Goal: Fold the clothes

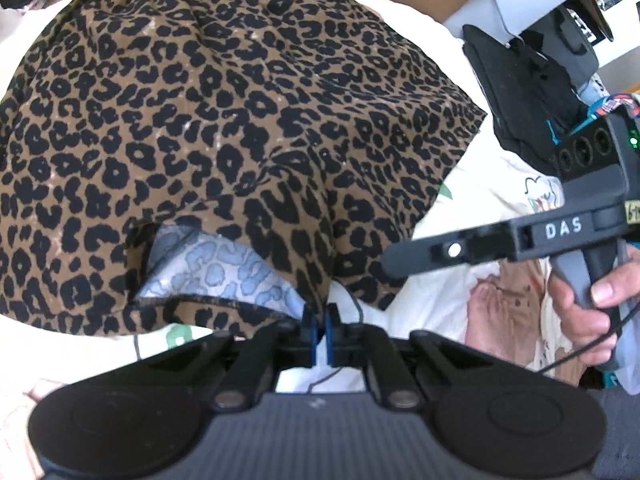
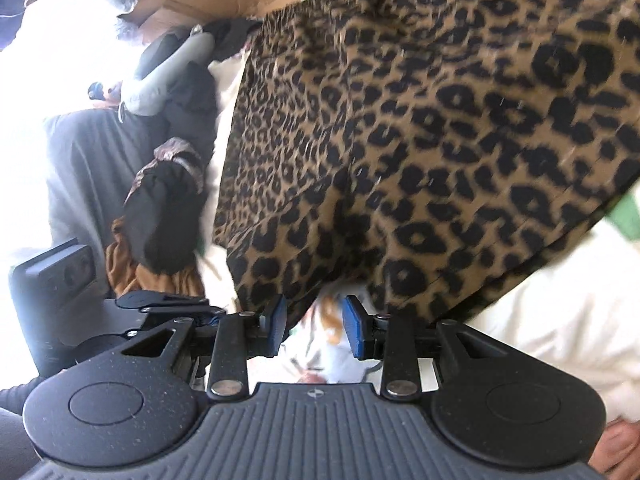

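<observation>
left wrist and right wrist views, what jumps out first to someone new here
A big leopard-print garment fills both views, spread on white bedding, with one hem turned up to show its pale blue underside. The left hand-held gripper is shut on the near hem, and the right hand-held gripper is open just short of the edge.

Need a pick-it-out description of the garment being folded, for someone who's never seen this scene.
On the white printed bed cover, look for the big spread-out garment in the middle. It is the leopard-print skirt, brown with black spots, gathered waistband at the far edge. Only it has a pale blue-grey underside showing where the near hem is turned up, beside the shut left gripper.
</observation>
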`<action>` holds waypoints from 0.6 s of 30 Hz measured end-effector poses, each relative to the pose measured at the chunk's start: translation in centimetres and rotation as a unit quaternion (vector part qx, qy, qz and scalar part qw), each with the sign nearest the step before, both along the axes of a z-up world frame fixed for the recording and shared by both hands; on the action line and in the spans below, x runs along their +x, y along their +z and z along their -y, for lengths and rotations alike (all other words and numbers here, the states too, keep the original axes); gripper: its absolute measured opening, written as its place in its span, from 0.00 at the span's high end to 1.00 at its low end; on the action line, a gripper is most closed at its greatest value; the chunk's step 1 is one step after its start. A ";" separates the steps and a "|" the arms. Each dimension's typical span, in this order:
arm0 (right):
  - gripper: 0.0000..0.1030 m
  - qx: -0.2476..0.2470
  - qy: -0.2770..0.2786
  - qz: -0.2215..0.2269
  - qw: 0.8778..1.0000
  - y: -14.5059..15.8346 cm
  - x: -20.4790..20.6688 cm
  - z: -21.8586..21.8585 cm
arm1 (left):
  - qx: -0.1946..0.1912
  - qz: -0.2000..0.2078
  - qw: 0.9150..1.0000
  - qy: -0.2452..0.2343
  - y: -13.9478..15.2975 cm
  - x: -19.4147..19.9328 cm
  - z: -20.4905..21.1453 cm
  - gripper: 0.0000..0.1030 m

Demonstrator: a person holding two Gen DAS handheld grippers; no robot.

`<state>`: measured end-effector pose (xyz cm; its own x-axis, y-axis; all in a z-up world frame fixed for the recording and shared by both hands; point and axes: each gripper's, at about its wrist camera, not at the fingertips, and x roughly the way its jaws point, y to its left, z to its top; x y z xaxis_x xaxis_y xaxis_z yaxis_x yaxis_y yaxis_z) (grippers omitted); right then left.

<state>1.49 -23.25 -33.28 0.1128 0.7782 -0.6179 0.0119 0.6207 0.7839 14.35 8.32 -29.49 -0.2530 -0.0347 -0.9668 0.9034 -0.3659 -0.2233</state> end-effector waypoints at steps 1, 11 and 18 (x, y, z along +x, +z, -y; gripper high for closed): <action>0.67 0.005 0.002 -0.008 1.000 -0.4 -0.1 -0.2 | 0.001 0.000 1.000 0.000 -0.1 -0.1 0.0 0.96; 0.49 0.054 -0.042 -0.082 0.994 -4.0 -0.5 -0.9 | 0.020 -0.002 1.000 -0.019 -0.9 -1.0 -0.7 0.96; 0.50 0.088 -0.060 -0.126 0.986 -6.4 -0.9 -1.7 | 0.026 -0.007 0.999 -0.036 -1.2 -1.6 -1.2 0.96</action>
<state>0.58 -21.52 -39.73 0.0700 0.8663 -0.4947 0.2854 0.4577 0.8420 12.75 9.56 -30.68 -0.2673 0.0335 -0.9630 0.8716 -0.4178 -0.2565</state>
